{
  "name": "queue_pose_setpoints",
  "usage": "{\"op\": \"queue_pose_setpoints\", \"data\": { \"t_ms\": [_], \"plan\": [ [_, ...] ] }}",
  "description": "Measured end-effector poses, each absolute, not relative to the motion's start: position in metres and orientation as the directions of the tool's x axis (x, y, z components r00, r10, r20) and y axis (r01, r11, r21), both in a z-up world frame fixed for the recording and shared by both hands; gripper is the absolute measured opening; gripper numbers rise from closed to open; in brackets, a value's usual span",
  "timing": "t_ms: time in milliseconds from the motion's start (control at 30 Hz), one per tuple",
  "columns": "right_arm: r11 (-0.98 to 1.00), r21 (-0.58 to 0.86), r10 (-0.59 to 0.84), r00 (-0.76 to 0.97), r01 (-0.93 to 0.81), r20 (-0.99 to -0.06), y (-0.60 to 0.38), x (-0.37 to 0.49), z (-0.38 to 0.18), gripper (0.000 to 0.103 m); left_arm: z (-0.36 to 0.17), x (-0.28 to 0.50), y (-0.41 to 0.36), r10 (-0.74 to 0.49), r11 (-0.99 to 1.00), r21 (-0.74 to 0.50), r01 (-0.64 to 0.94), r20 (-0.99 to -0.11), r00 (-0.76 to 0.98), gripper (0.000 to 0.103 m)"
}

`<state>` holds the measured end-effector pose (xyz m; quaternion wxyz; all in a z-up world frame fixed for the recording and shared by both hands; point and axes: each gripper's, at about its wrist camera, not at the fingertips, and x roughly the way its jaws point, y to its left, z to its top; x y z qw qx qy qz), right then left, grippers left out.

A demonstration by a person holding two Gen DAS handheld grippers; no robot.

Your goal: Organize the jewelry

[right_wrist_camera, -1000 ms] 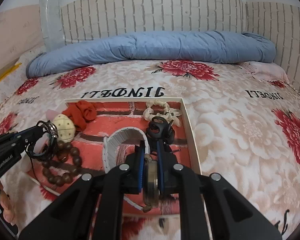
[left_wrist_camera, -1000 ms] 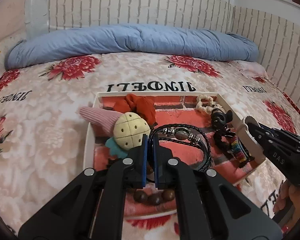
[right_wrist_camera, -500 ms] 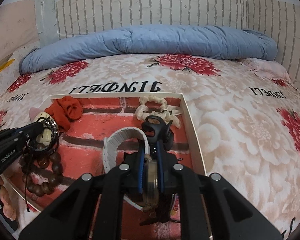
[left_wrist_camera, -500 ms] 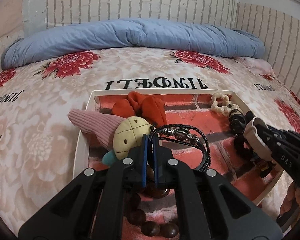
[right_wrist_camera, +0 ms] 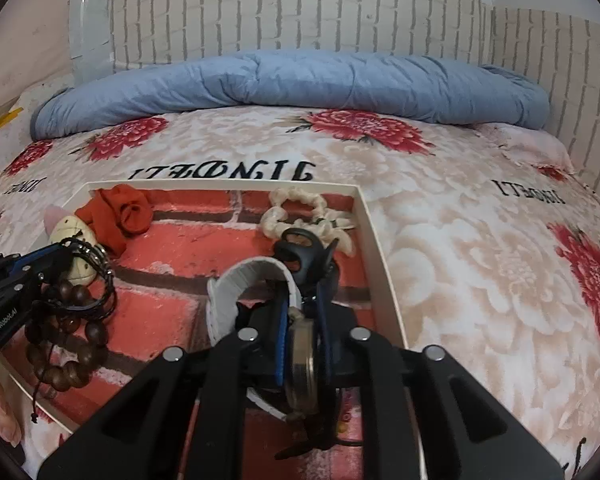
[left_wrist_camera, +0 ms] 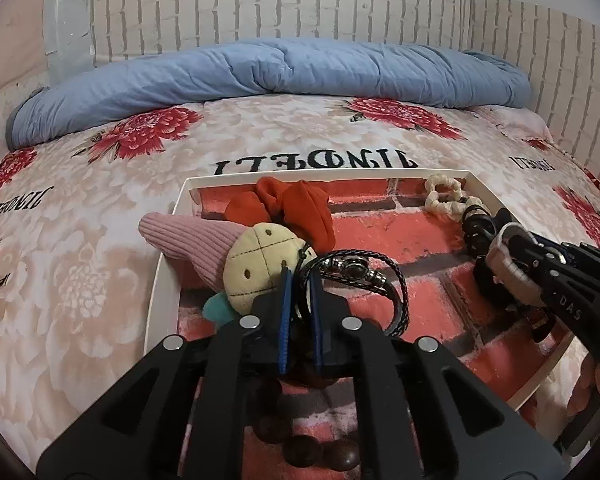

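Note:
A white-rimmed tray (left_wrist_camera: 168, 264) with a red brick-print floor lies on the bed. My left gripper (left_wrist_camera: 300, 276) is low over its left part. Its jaws are opening, and a cord of the black braided bracelet (left_wrist_camera: 384, 276) runs loosely through the gap. The rest of that bracelet lies on the tray floor. Brown wooden beads (right_wrist_camera: 60, 360) rest under that gripper. My right gripper (right_wrist_camera: 303, 294) is at the tray's right side. Its jaws are opening too, but its pads still hold the round watch (right_wrist_camera: 300, 344) on edge. The white strap (right_wrist_camera: 228, 292) arches out to the left.
In the tray lie a red scrunchie (left_wrist_camera: 292, 208), a cream scrunchie (right_wrist_camera: 300, 216), a black hair clip (right_wrist_camera: 300, 248), a yellow plush (left_wrist_camera: 260, 260) and a pink knitted piece (left_wrist_camera: 188, 236). A blue duvet (left_wrist_camera: 280, 72) lines the brick-pattern wall. The floral bedspread (right_wrist_camera: 480, 260) surrounds the tray.
Both grippers have sunk toward the tray and moved forward. The left pads have parted around the black bracelet's cord. The watch stays between the right pads.

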<state>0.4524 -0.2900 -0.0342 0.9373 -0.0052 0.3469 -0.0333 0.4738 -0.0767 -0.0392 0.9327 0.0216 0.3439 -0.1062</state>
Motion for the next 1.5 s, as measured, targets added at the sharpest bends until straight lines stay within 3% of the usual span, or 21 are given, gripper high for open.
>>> {"op": "queue_pose_setpoints", "data": {
  "t_ms": [233, 367, 700, 867, 1000, 1200, 1500],
  "plan": [
    [0.998, -0.038, -0.055, 0.756, 0.041, -0.652, -0.285, 0.449, -0.034, 0.024, -0.038, 0.463, -0.076, -0.181, 0.977, -0.026, 0.212, -0.623, 0.761, 0.048],
    [0.998, -0.042, -0.057, 0.762, 0.039, -0.645, -0.284, 0.443, -0.032, 0.036, -0.037, 0.456, -0.071, -0.188, 0.977, -0.04, 0.209, -0.622, 0.76, 0.053],
    [0.999, -0.017, -0.046, 0.796, 0.045, -0.604, -0.288, 0.413, -0.008, 0.062, -0.016, 0.418, -0.065, -0.156, 0.984, -0.02, 0.177, -0.576, 0.802, 0.09],
    [0.999, 0.0, -0.027, 0.825, 0.033, -0.565, -0.288, 0.379, 0.008, 0.074, -0.004, 0.387, -0.056, -0.149, 0.986, -0.019, 0.166, -0.546, 0.824, 0.098],
    [0.999, -0.006, -0.031, 0.836, 0.034, -0.548, -0.284, 0.349, 0.015, 0.088, 0.005, 0.352, -0.042, -0.133, 0.989, -0.02, 0.143, -0.518, 0.845, 0.098],
    [1.0, 0.016, -0.014, 0.862, 0.025, -0.508, -0.278, 0.298, 0.027, 0.097, 0.014, 0.299, -0.02, -0.116, 0.993, -0.037, 0.113, -0.487, 0.866, 0.098],
    [0.999, 0.038, -0.005, 0.893, 0.025, -0.451, -0.277, 0.219, 0.028, 0.099, 0.021, 0.221, -0.013, -0.083, 0.996, -0.011, 0.087, -0.42, 0.904, 0.098]
  ]
}}
